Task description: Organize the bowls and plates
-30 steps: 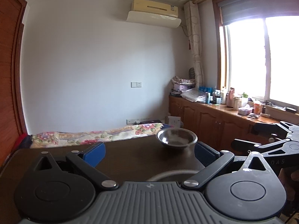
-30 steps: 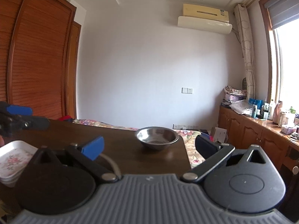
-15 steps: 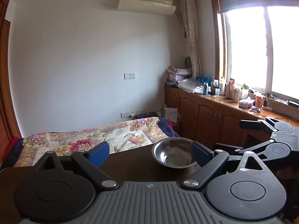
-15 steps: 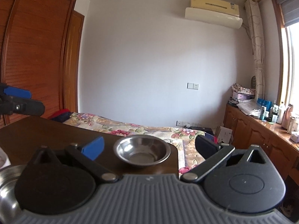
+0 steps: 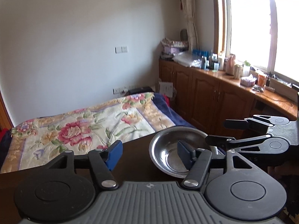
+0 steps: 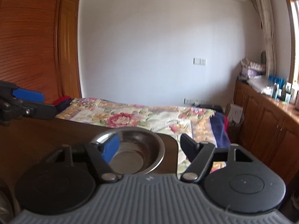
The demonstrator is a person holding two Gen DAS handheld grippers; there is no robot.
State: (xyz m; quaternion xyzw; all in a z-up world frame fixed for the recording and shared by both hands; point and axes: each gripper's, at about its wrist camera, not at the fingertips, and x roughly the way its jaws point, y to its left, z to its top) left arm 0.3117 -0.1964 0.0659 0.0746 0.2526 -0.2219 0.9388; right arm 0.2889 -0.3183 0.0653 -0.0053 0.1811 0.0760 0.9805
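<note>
Steel bowl (image 5: 177, 155) sits upright near the far right corner of a dark wooden desk (image 5: 134, 160), just ahead of both tools. In the left wrist view the left tool (image 5: 149, 153) reaches toward it with jaws apart; they have just been closing. Its right finger (image 5: 184, 155) overlaps the bowl's hollow in the picture, but whether it touches the metal I cannot tell, while the left finger (image 5: 114, 155) stands well clear to the left of the bowl over bare desk. Nothing is clamped.

In the right wrist view the right tool (image 6: 151, 148) faces the same bowl (image 6: 134, 155) from the other side. Its jaws have also just been closing and stand apart. The blue left finger (image 6: 110, 148) lies across the bowl's near left rim, and the dark right finger (image 6: 188, 149) is just beyond the bowl's right side, past the desk (image 6: 46, 136) edge, so most of the bowl lies between the two. Contact with the pads cannot be made out, and this view is slightly blurred.

Each tool shows in the other's view: the right one at the right edge beside the bowl, the left one at the far left above the desk.

Beyond the desk lies a bed (image 5: 84, 127) with a floral cover, and to the right of the tools runs a row of wooden cabinets (image 5: 214, 100) crowded with bottles under a window.
</note>
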